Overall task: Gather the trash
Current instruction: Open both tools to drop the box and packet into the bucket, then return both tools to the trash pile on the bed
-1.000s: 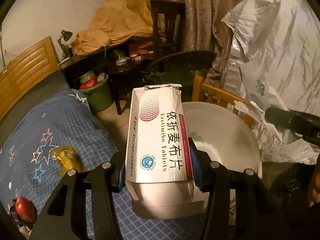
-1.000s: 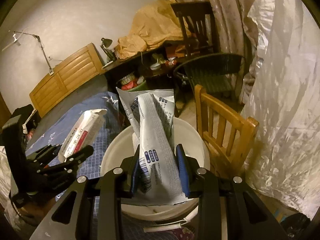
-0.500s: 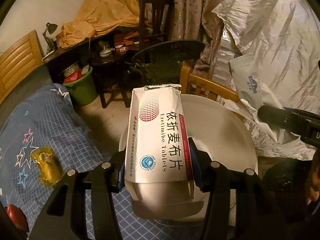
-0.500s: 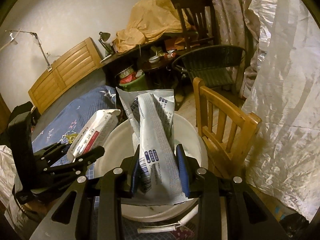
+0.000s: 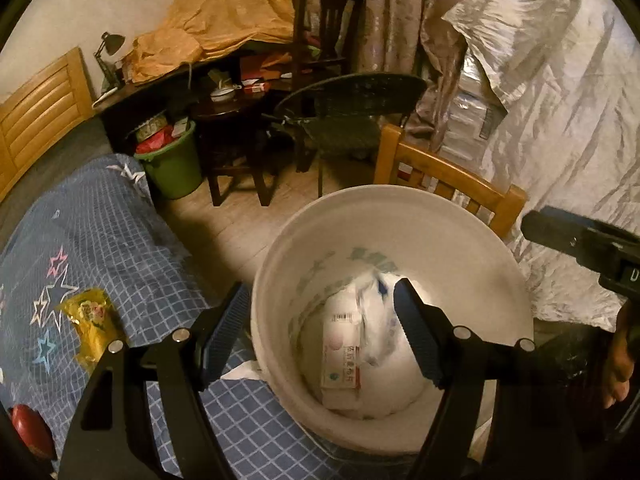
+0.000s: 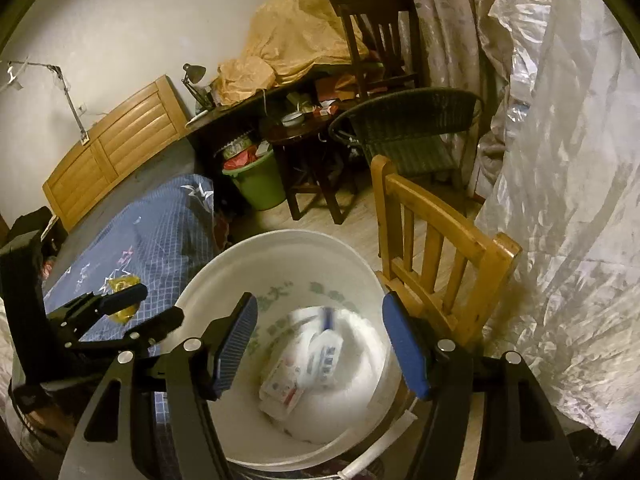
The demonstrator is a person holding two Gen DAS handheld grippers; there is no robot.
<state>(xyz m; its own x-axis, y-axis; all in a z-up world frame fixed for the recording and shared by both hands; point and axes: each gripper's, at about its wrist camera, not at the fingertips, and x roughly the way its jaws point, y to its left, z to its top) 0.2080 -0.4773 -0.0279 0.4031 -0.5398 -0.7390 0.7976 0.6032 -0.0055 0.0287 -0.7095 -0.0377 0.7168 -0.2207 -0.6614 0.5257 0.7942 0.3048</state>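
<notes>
Your left gripper [image 5: 320,320]: fingers spread wide, empty, above the white bucket [image 5: 400,208] at lower centre. Your right gripper [image 6: 318,340]: fingers likewise spread, empty. Tablet box [image 5: 340,364] and white wrapper [image 6: 326,354]: both inside the bucket, wrapper blurred. Yellow packet [image 5: 90,326]: on the bed [image 5: 100,220], lower left.

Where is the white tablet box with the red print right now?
The tablet box lies at the bottom of the white bucket, against a crumpled white wrapper on its right in the left wrist view, below both open tools.
</notes>
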